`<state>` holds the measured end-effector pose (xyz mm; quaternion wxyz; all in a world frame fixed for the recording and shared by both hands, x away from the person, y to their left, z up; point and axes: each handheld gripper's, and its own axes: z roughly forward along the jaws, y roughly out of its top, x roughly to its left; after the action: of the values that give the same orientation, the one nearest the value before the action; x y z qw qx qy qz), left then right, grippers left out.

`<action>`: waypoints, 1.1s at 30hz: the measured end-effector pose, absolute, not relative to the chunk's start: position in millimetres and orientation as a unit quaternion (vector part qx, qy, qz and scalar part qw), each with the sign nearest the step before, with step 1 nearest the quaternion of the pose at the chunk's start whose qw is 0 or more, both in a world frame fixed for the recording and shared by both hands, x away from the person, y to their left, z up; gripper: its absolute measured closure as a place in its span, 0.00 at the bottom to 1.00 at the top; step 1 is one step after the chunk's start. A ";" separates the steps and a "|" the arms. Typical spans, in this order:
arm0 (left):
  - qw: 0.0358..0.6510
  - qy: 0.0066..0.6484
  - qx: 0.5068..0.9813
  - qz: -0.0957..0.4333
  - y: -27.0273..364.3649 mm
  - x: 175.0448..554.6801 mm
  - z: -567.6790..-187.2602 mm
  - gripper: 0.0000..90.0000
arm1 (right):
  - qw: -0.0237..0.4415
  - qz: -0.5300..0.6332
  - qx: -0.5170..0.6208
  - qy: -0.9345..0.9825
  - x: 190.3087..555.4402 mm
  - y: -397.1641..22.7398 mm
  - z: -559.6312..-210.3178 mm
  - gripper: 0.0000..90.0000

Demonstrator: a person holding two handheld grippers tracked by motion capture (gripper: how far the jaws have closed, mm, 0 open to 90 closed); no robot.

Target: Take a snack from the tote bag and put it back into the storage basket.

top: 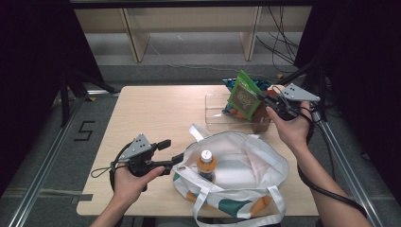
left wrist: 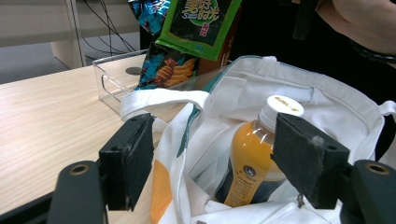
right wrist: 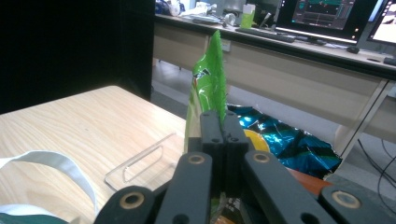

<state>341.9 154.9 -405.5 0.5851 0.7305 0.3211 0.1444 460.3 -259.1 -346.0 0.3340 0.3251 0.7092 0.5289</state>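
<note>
A white tote bag (top: 255,163) (left wrist: 327,107) lies open on the table, and an orange juice bottle (top: 206,164) (left wrist: 254,158) stands inside it. My left gripper (top: 171,151) (left wrist: 217,161) is open at the bag's left rim, with the rim and the bottle showing between its jaws. My right gripper (top: 265,98) (right wrist: 219,123) is shut on a green snack bag (top: 243,97) (left wrist: 201,21) (right wrist: 210,79), which it holds upright above a clear plastic tray (top: 215,113) (left wrist: 109,79) (right wrist: 140,161).
A blue snack bag (top: 231,83) (right wrist: 289,140) lies behind the tray, and another printed chip bag (left wrist: 166,70) leans in it. The tote's white handle (top: 196,132) (right wrist: 42,161) lies on the wooden table (top: 151,109). Beyond the far edge are wooden shelves (top: 189,28) and cables.
</note>
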 end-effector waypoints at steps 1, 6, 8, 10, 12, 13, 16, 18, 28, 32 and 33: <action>0.585 0.321 0.731 0.144 154.9 341.9 -405.5 0.32 | 0.334 0.529 0.325 0.709 460.3 -259.1 -346.0 1.00; 0.585 0.321 0.731 0.144 155.3 341.9 -405.6 0.32 | 0.342 0.523 0.323 0.711 462.4 -257.7 -348.4 1.00; 0.584 0.321 0.731 0.144 155.4 341.8 -406.0 0.32 | 0.343 0.520 0.324 0.712 463.4 -256.5 -350.3 1.00; 0.584 0.321 0.731 0.144 155.4 341.8 -405.9 0.32 | 0.337 0.523 0.328 0.711 463.0 -255.4 -351.2 1.00; 0.584 0.320 0.732 0.144 155.4 341.7 -405.8 0.32 | 0.346 0.517 0.324 0.713 464.5 -256.2 -352.2 1.00; 0.584 0.320 0.732 0.144 155.4 341.8 -405.8 0.32 | 0.345 0.518 0.323 0.713 465.2 -256.0 -353.0 1.00; 0.585 0.321 0.731 0.143 155.3 341.9 -406.2 0.32 | 0.344 0.514 0.323 0.716 466.9 -255.5 -356.2 1.00; 0.584 0.321 0.732 0.143 155.3 342.0 -406.3 0.32 | 0.349 0.508 0.320 0.720 467.9 -256.5 -357.2 1.00; 0.583 0.320 0.732 0.143 155.5 341.8 -406.4 0.32 | 0.350 0.506 0.329 0.716 470.6 -255.5 -363.3 1.00; 0.584 0.321 0.732 0.142 155.0 341.5 -406.6 0.32 | 0.347 0.504 0.332 0.718 471.1 -255.0 -363.9 1.00; 0.583 0.321 0.733 0.142 155.0 341.6 -406.6 0.32 | 0.352 0.502 0.327 0.719 471.9 -255.9 -364.1 1.00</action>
<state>341.6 155.0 -406.6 0.5834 0.7326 0.3208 0.1420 471.9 -255.9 -364.1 0.3519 0.3267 0.7192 0.5021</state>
